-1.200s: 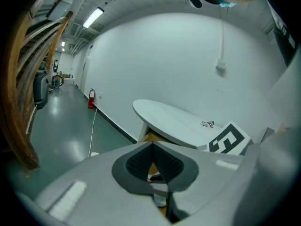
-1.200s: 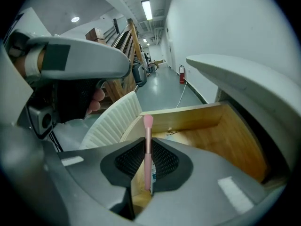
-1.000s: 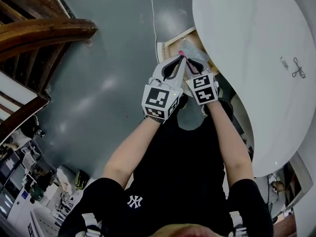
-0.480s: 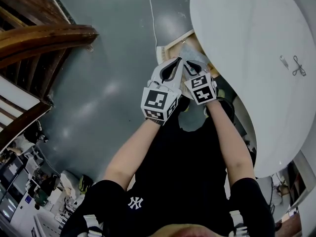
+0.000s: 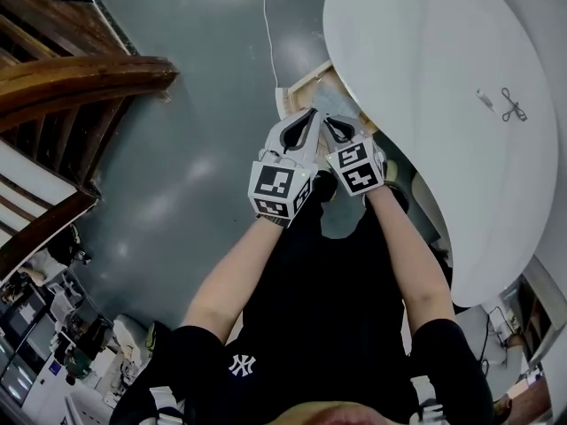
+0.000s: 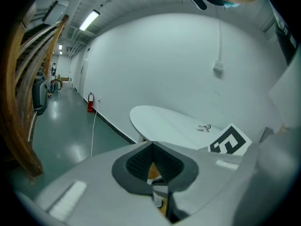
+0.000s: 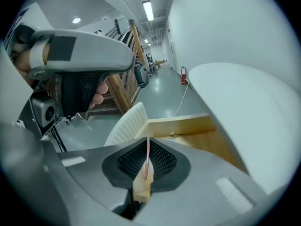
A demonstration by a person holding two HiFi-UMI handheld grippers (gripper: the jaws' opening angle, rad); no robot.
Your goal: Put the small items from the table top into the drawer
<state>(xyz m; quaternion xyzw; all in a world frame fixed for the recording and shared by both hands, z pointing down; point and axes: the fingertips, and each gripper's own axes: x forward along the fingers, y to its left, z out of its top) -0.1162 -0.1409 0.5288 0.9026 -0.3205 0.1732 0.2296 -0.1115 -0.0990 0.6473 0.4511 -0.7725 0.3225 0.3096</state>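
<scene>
Over the open drawer (image 5: 299,87) at the bench (image 5: 425,78) edge, our right hand-held gripper (image 5: 330,122) pinches a thin pink item (image 7: 147,157). Our left hand-held gripper (image 5: 306,118) is clenched, seemingly empty. Next we judge: release into the drawer.

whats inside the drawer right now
The right gripper view shows bare wooden floor in the drawer and one small dark thing by its wall, too small to identify. The rest is covered by the table top and the right gripper.

The left gripper (image 5: 311,114) and right gripper (image 5: 329,120) have slid a little left in the head view, as has the desk (image 5: 425,69). The pink stick (image 7: 147,157) above their fingers no longer shows there.
</scene>
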